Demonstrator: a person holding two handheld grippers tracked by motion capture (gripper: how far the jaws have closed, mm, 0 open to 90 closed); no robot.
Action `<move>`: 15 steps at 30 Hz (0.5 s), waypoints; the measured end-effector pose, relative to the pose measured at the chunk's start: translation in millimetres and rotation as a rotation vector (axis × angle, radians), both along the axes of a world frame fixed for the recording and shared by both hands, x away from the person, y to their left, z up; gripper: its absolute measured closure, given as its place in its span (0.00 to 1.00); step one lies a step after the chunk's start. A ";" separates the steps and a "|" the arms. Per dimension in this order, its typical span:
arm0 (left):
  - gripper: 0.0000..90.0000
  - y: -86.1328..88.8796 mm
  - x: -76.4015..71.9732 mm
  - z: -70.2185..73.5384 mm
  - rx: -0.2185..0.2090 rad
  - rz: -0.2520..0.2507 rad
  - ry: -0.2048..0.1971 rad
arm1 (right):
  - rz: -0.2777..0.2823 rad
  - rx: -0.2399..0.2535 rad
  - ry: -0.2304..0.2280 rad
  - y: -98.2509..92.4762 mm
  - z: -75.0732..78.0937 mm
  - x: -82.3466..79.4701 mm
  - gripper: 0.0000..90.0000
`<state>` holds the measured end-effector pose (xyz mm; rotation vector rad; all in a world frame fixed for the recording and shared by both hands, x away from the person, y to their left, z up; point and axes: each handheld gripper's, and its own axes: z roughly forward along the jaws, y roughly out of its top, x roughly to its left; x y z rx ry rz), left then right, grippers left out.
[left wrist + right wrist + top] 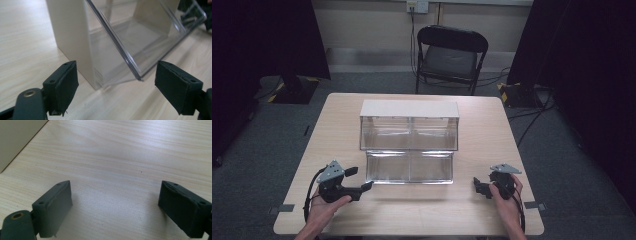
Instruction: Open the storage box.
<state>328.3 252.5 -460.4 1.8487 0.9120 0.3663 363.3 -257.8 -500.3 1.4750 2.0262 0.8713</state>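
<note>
Where the light wooden table [482, 125] is widest, one two-tier clear plastic bin unit [409, 142] with a beige top stands at centre, its lower tilt-out drawers facing the near edge. Left gripper [362, 189]: held at near left, jaws spread wide, pointing at the unit's near left corner, not touching. Right gripper [476, 184]: held at near right, jaws spread wide over bare tabletop, holding nothing. Folding chair [451, 55]: beyond the far edge.

The high view looks forward and down over the whole bench [492, 125]. Each tool's view skims low and close; the left one and the high view share the clear bin's [140, 37] corner.
</note>
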 end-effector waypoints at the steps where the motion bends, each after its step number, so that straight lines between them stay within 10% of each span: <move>1: 0.20 3.2 1.7 0.1 -0.022 0.016 0.009 | 0.000 0.000 0.000 0.0 0.0 0.0 0.12; 15: 0.19 -5.5 6.5 -9.8 0.067 -0.027 0.048 | 0.000 0.000 0.000 0.0 0.0 0.0 0.12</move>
